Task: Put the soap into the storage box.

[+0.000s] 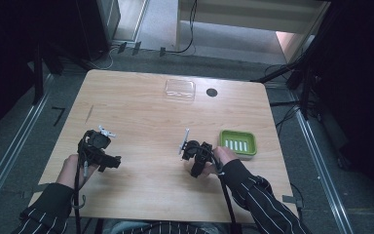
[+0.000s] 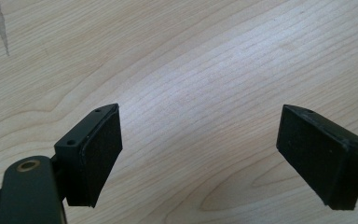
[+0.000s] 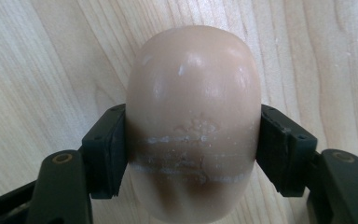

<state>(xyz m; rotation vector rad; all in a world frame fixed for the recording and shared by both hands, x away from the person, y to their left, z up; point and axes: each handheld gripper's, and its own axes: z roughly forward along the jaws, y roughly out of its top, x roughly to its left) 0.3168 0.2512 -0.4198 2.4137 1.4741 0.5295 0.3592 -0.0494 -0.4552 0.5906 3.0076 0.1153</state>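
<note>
Left gripper [image 1: 108, 131]: over the left part of the wooden counter [image 1: 141, 112], jaws spread wide with bare wood between them in the left gripper view, holding nothing. Right gripper [image 3: 193, 149]: near counter centre, jaws clamped on either side of a smooth beige oval soap bar [image 3: 193, 116], which shows whitish scuff lines across its middle. Green soap dish [image 1: 237, 143] sits just right of the right hand [image 1: 222, 157]. Clear plastic lid [image 1: 179, 89] and a small dark round spot [image 1: 212, 92] lie near the far edge.
</note>
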